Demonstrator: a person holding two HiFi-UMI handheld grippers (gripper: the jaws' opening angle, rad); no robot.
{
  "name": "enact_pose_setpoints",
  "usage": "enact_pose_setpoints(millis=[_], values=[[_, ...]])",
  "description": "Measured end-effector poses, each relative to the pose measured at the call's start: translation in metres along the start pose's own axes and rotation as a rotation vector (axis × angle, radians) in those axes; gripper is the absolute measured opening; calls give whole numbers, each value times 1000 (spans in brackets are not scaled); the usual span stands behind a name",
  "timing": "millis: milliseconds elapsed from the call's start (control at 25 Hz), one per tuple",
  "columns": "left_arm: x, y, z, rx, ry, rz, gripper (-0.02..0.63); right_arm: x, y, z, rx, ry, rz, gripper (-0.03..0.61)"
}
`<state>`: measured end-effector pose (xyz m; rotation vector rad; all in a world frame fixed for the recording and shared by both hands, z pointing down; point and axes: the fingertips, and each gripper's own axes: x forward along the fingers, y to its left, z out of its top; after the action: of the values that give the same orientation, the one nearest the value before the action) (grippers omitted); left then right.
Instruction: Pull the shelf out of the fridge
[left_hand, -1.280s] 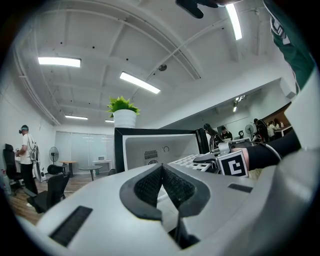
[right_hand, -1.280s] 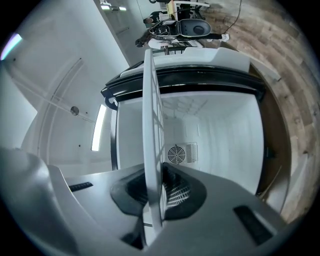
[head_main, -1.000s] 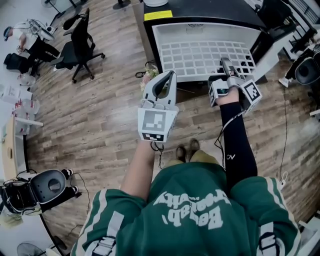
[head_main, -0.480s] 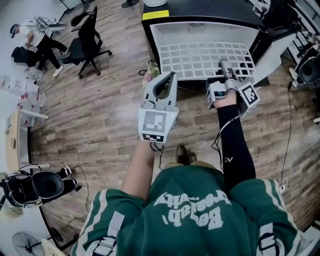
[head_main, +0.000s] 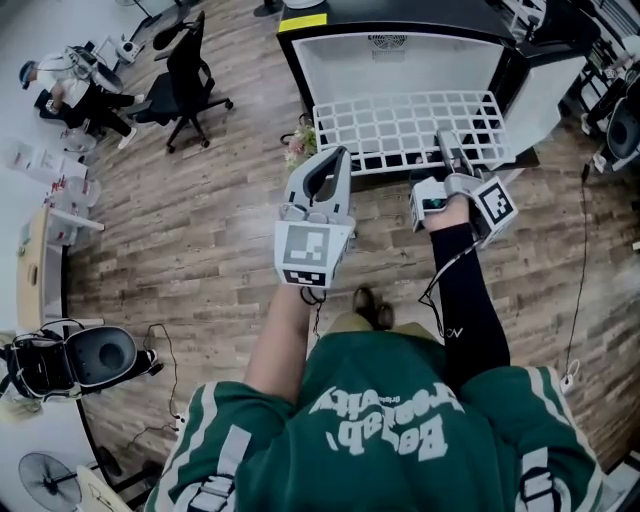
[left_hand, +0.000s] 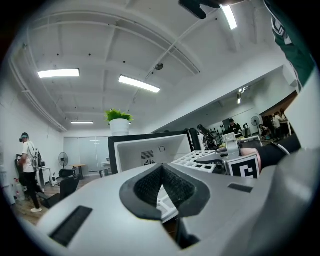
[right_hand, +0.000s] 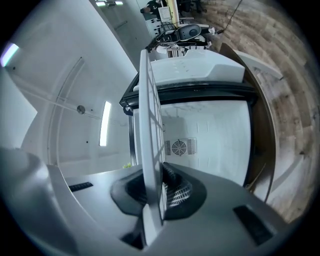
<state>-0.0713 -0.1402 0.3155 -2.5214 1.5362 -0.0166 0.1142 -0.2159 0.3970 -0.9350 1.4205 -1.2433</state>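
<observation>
A white wire shelf (head_main: 410, 128) sticks most of the way out of the open black fridge (head_main: 400, 55), whose white inside shows behind it. My right gripper (head_main: 447, 150) is shut on the shelf's front edge near its right end; in the right gripper view the shelf (right_hand: 150, 135) runs edge-on between the pads (right_hand: 175, 187). My left gripper (head_main: 329, 160) hangs in the air left of the shelf's front corner, shut on nothing. In the left gripper view its pads (left_hand: 172, 187) meet, with the fridge (left_hand: 150, 150) and shelf (left_hand: 197, 159) beyond.
The fridge door (head_main: 545, 85) stands open at the right. A small bunch of flowers (head_main: 297, 145) lies on the wood floor by the fridge's left corner. Black office chairs (head_main: 190, 85) and a person stand far left. My feet (head_main: 368, 305) are close below the shelf.
The shelf has slid further out of the fridge toward me, drawn by my right gripper. The left gripper has barely moved.
</observation>
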Motion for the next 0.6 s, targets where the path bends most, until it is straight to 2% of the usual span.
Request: enact_pose_setpoints(millis=[320, 600], values=[[-10, -3, 8, -31, -25, 50, 17, -14, 7, 9, -128, 51, -13, 38], [-10, -20, 16, -30, -36, 57, 17, -26, 15, 25, -239, 63, -12, 38]])
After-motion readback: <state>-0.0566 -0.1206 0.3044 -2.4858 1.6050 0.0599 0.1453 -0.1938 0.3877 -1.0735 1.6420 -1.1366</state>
